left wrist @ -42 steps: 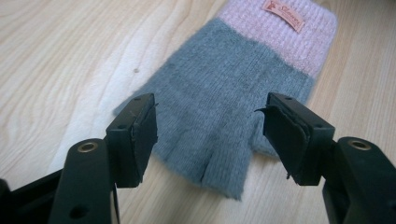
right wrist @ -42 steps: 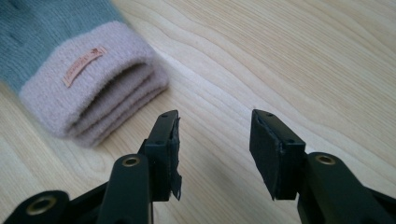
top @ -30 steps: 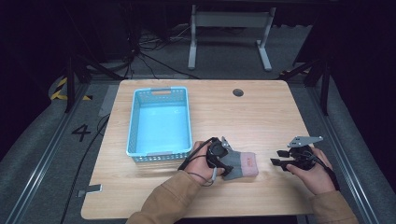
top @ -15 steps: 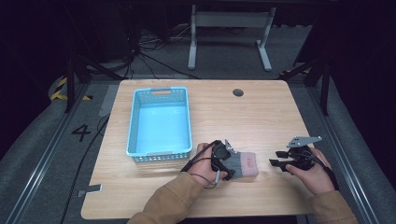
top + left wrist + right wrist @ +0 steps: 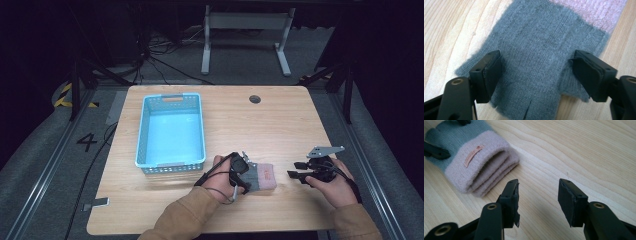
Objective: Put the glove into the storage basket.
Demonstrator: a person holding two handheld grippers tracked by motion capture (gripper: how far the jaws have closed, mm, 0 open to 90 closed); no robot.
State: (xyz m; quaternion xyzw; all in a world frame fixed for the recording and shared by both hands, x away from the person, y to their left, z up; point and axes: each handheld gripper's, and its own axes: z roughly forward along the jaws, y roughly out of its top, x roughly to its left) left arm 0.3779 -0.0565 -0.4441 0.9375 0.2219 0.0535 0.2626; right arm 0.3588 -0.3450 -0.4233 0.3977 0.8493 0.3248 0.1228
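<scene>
Since a second ago we have shifted little: our left gripper (image 5: 244, 172) has settled a touch closer over the glove, while our right gripper stays where it was. At far left on the table (image 5: 280, 120) stands the light blue basket (image 5: 171, 131), well apart from our work. Just to its right, near the front edge, lies the glove (image 5: 544, 50), flat on the wood. We see it as fuzzy grey-green knit with short finger slits at one end and a thick pale pink cuff (image 5: 484, 162) bearing a small tan label (image 5: 473, 155). Our left jaws stand spread, one at each side of the grey part, resting on the knit. Farther right, our right gripper (image 5: 537, 200) hovers with jaws spread over bare wood, near the cuff but apart from it.
</scene>
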